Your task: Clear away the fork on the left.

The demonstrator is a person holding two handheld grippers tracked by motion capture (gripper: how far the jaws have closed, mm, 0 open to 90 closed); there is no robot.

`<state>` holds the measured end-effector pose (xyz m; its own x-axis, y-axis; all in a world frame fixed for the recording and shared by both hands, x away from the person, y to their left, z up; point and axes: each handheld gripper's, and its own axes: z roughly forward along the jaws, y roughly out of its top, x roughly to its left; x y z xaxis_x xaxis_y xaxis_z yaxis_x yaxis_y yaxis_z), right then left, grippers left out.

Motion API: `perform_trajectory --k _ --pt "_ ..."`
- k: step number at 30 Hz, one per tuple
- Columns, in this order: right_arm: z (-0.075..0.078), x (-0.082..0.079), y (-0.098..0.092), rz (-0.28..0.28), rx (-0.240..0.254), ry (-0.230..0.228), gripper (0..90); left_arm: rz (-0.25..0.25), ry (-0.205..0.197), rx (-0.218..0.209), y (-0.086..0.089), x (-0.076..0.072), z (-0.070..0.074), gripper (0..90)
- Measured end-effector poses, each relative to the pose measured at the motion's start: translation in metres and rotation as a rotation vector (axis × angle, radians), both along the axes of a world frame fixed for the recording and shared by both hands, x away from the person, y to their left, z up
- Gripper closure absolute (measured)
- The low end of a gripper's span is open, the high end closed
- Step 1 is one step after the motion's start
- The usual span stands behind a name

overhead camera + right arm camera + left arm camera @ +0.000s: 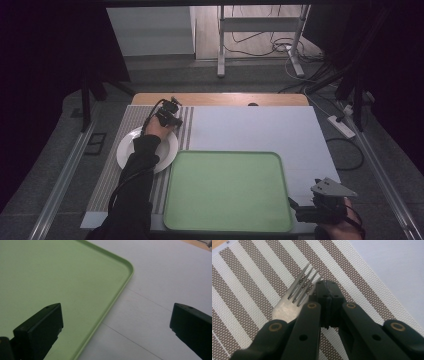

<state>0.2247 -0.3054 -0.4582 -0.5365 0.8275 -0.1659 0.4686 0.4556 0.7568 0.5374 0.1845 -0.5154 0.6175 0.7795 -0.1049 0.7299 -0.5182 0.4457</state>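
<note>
A metal fork [292, 298] lies on the brown-and-white striped placemat [249, 277], tines pointing up and to the right in the left gripper view. My left gripper [327, 288] is shut, its tips just right of the tines; nothing sits between the pads, and I cannot tell if they touch the fork. In the high view the left gripper [171, 109] hovers over the placemat [131, 117] beyond a white plate [127, 147]. My right gripper [116, 322] stands wide open over the right rim of the green tray [117, 293], empty; it also appears at the table's near right corner [302, 210].
The green tray [227, 192] takes up the near middle of the white table cover [250, 127]. The person's dark sleeve [135, 175] crosses the plate. Beyond the table's far wooden edge are a metal stand and cables on the floor.
</note>
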Motion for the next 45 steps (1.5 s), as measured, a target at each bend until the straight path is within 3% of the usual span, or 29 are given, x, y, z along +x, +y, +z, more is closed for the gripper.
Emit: perform_trajectory --k 3,4,5,6,7,8,12,16,19,22,26,31,33,36,40,45 --pt "0.000 0.000 0.000 -0.001 0.003 0.002 0.0 -0.011 -0.016 -0.037 0.007 -0.002 0.008 88.6" --pt "0.000 0.000 0.000 -0.001 0.003 0.002 0.0 -0.013 -0.022 -0.052 0.010 -0.003 0.011 83.5" --pt "0.000 0.000 0.000 0.000 -0.001 0.002 0.0 -0.011 -0.038 -0.051 0.013 -0.004 0.013 72.0" --pt "0.000 0.000 0.000 0.000 -0.001 0.002 0.0 -0.006 -0.052 -0.039 0.015 -0.004 0.016 72.0" --pt "0.000 0.000 0.001 0.000 -0.004 0.000 0.0 0.001 -0.064 -0.033 0.017 -0.005 0.018 59.7" --pt "0.000 0.000 0.001 0.000 -0.004 0.000 0.0 0.008 -0.066 -0.026 0.020 -0.004 0.019 59.7" --pt "0.000 0.000 0.000 0.000 -0.003 0.001 0.0 0.027 -0.077 -0.024 0.034 -0.002 0.019 35.6" --pt "0.000 0.000 0.000 0.000 -0.003 0.002 0.0 0.045 -0.039 -0.057 0.047 0.002 0.014 17.2" --pt "0.000 0.000 0.001 0.000 -0.004 0.002 0.0 0.042 -0.015 -0.030 0.051 0.004 0.008 5.0" --pt "0.000 0.000 0.001 0.001 -0.005 0.003 0.0 0.036 0.004 0.016 0.055 0.007 0.002 0.0" --pt "0.000 0.000 0.000 0.000 -0.003 0.002 0.0 0.054 0.011 0.055 0.060 0.011 -0.004 0.0" --pt "0.000 0.000 0.000 0.001 -0.004 0.001 0.0 0.102 0.034 0.062 0.065 0.015 -0.010 1.0" --pt "0.000 0.000 0.000 0.000 -0.003 0.002 0.0 0.106 0.035 0.104 0.066 0.017 -0.011 1.7" --pt "0.000 0.000 0.000 0.002 -0.004 0.001 0.0 0.115 0.035 0.088 0.069 0.017 -0.012 2.3" --pt "0.000 0.000 0.001 0.006 -0.007 0.001 0.0 0.110 0.006 0.077 0.076 0.014 -0.009 16.7" --pt "0.000 0.000 0.001 0.009 -0.011 0.003 0.0 0.061 -0.039 0.058 0.082 0.007 -0.007 41.0"
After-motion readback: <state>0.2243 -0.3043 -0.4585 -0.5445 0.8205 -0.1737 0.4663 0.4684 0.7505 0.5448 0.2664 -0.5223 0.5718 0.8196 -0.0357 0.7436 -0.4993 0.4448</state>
